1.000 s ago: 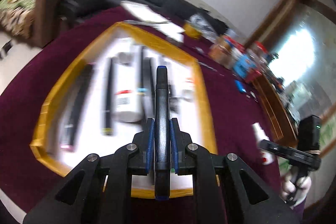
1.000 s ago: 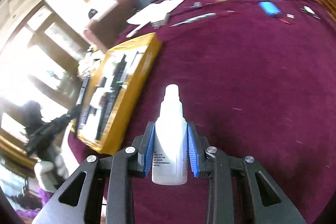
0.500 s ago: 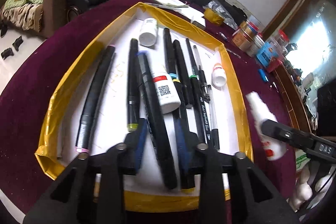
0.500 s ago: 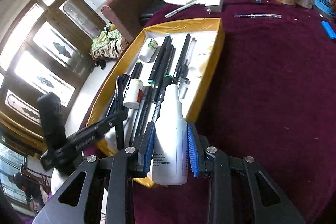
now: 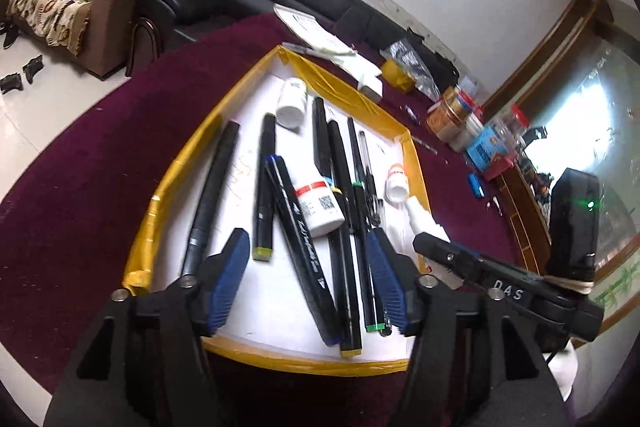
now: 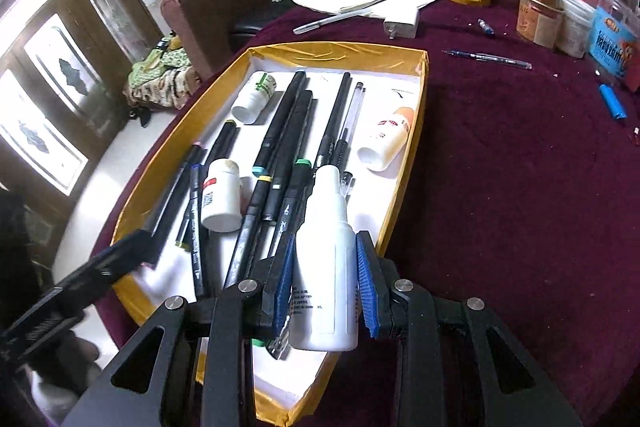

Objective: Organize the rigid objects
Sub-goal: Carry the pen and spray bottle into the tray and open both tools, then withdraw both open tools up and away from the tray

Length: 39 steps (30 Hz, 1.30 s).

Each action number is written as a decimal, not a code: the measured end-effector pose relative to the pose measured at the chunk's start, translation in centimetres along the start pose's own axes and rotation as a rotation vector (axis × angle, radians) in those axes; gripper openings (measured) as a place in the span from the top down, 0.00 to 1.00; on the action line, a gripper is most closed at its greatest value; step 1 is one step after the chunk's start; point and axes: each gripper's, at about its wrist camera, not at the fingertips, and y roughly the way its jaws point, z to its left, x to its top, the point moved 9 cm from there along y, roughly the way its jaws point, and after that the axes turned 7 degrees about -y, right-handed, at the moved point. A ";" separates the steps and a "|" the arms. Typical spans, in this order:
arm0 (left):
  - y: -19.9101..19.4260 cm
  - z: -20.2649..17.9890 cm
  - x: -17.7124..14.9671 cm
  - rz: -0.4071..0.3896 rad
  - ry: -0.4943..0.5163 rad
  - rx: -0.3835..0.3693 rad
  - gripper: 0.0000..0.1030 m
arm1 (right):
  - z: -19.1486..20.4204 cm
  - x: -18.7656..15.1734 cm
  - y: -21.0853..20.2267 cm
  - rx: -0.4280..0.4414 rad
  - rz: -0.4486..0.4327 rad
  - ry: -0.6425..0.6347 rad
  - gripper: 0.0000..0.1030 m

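A: How does the yellow-rimmed tray (image 6: 404, 171) look?

B: Full. Black markers (image 5: 298, 227) lie lengthwise in it, with three small white bottles (image 6: 221, 195) among them.

A: And the white squeeze bottle (image 6: 326, 267)?

B: The right gripper (image 6: 326, 293) clamps its body, nozzle forward, above the tray's near right corner. Likely light, stiff, slick plastic; mid-body is the sensible hold.

A: The left gripper (image 5: 310, 287)?

B: Over the tray's near end, its jaws have just been opening; they grip nothing, with markers lying loose below.
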 end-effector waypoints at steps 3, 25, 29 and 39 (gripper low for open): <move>-0.5 0.5 0.5 -0.020 -0.012 0.002 0.40 | 0.0 0.1 0.1 -0.009 -0.002 0.024 0.74; -1.5 -1.7 0.4 -0.105 0.151 0.166 0.37 | -2.8 -1.0 -3.4 -0.063 -0.144 0.028 0.62; -2.0 -4.1 0.1 -0.164 0.255 0.258 0.30 | -3.5 -1.6 -4.2 -0.097 -0.169 -0.003 0.59; -0.9 -8.7 -1.8 -0.174 0.377 0.354 0.28 | -4.5 -4.3 -5.4 -0.121 -0.184 -0.070 0.53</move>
